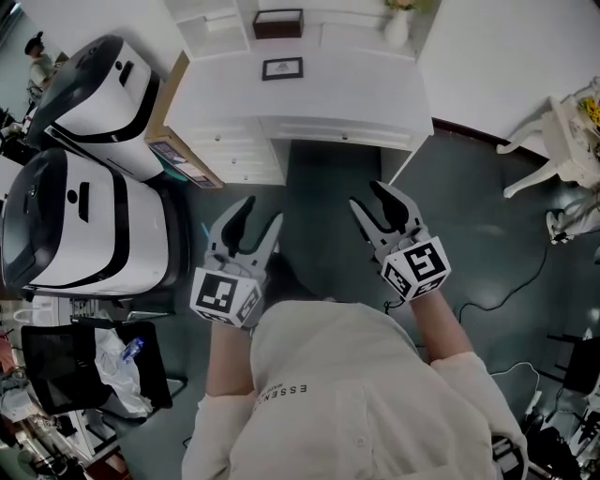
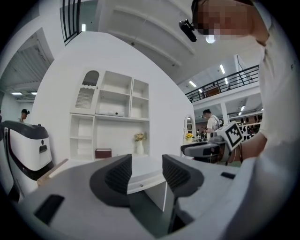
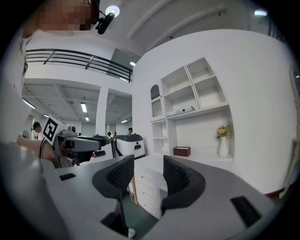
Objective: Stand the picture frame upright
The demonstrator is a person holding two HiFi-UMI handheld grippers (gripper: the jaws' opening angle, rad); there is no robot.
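Note:
A small dark picture frame (image 1: 282, 67) lies flat, face up, on the white desk (image 1: 375, 94) at the top of the head view. Both grippers hover over the dark floor in front of the desk, well short of the frame. My left gripper (image 1: 261, 214) is open with nothing between its jaws. My right gripper (image 1: 370, 199) is likewise open and empty. In the left gripper view the left gripper (image 2: 146, 171) points level at the desk's front edge. In the right gripper view the right gripper (image 3: 148, 173) faces the desk drawers. Neither gripper view shows the frame.
A brown box (image 1: 278, 22) and a white vase with flowers (image 1: 397, 26) stand at the desk's back, under white shelves (image 2: 115, 101). Two large white-and-black machines (image 1: 84, 225) and a cardboard sheet (image 1: 173, 141) crowd the left. A white chair (image 1: 562, 141) stands at right.

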